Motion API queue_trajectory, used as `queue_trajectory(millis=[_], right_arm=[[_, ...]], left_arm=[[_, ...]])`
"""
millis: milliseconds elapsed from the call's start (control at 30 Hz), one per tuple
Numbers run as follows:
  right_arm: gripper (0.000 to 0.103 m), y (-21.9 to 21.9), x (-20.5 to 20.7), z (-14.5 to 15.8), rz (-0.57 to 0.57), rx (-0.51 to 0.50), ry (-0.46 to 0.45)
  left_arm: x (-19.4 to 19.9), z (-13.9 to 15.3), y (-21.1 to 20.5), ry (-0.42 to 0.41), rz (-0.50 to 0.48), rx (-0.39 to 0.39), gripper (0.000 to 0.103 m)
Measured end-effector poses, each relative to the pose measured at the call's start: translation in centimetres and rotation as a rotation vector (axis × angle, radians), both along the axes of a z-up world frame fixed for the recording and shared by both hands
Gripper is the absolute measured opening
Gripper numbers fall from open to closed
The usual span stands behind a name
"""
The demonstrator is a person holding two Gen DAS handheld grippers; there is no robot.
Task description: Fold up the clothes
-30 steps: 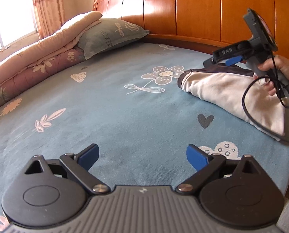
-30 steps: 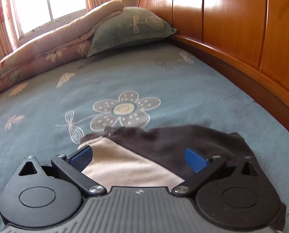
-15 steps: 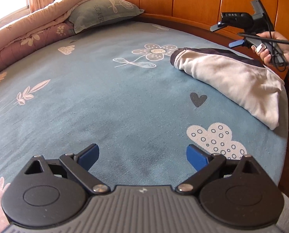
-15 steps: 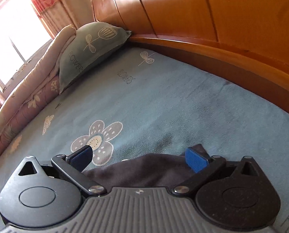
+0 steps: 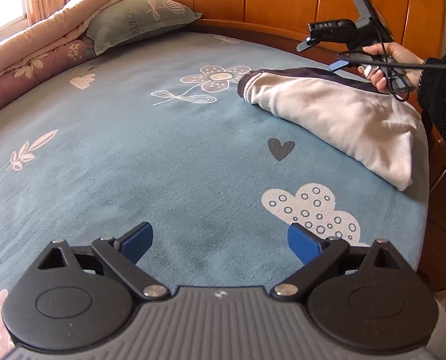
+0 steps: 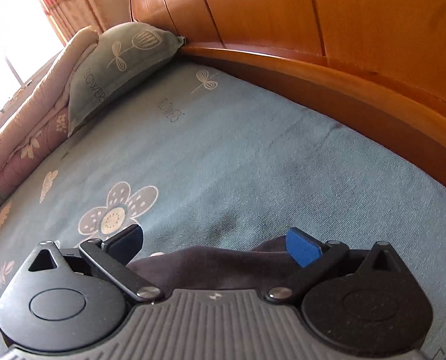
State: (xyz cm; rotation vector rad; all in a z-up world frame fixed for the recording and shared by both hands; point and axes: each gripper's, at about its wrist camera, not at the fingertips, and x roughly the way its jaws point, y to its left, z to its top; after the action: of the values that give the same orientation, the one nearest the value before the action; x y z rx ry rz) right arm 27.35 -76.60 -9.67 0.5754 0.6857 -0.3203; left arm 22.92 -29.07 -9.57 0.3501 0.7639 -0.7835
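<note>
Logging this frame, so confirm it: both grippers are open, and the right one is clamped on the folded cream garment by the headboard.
One error: the right gripper is not clamped. The left wrist view shows it held above the folded cream garment, fingers apart and holding nothing. The left gripper is open too.

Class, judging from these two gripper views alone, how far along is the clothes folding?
Done: the cream and dark garment lies as a folded bundle at the bed's edge. In hand: nothing; the left gripper and the right gripper are both open and empty. Left: no other clothing shows.
</note>
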Motion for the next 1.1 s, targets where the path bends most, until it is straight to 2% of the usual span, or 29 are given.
queue_trajectory(millis=[167, 300, 433, 533, 600, 733, 933, 1100], right_arm=[[0.103, 2.7, -4.5, 2.3, 0.033, -0.04, 0.005], [0.103, 3.7, -7.1, 2.0, 0.064, -0.022, 0.018], [0.103, 2.7, -8.8, 0.4, -0.003, 0.038, 0.065], [0.103, 3.0, -10.5, 0.9, -0.035, 0.067, 0.006], [0.103, 3.8, -10.9, 1.4, -0.014, 0.087, -0.052], [0.103, 5.3, -11.1, 0.6, 0.005, 0.073, -0.02], [0.103, 7.7, -13.1, 1.3, 0.005, 0.092, -0.041], [0.103, 11.7, -11.1, 0.8, 0.136, 0.065, 0.003]], left_arm=[[-0.4, 0.4, -0.4, -0.021, -0.006, -0.012, 0.096], [-0.7, 0.4, -0.9, -0.014, -0.012, -0.009, 0.096], [-1.2, 0.5, -1.3, -0.019, -0.024, 0.004, 0.096], [-1.3, 0.5, -1.5, -0.027, -0.025, 0.013, 0.096], [-1.3, 0.5, -1.6, -0.023, -0.015, 0.014, 0.096], [-1.6, 1.0, -1.6, -0.016, 0.003, 0.0, 0.096], [-2.4, 2.8, -0.7, -0.039, 0.041, -0.011, 0.096], [-3.6, 4.6, 0.0, -0.07, 0.073, -0.012, 0.096]])
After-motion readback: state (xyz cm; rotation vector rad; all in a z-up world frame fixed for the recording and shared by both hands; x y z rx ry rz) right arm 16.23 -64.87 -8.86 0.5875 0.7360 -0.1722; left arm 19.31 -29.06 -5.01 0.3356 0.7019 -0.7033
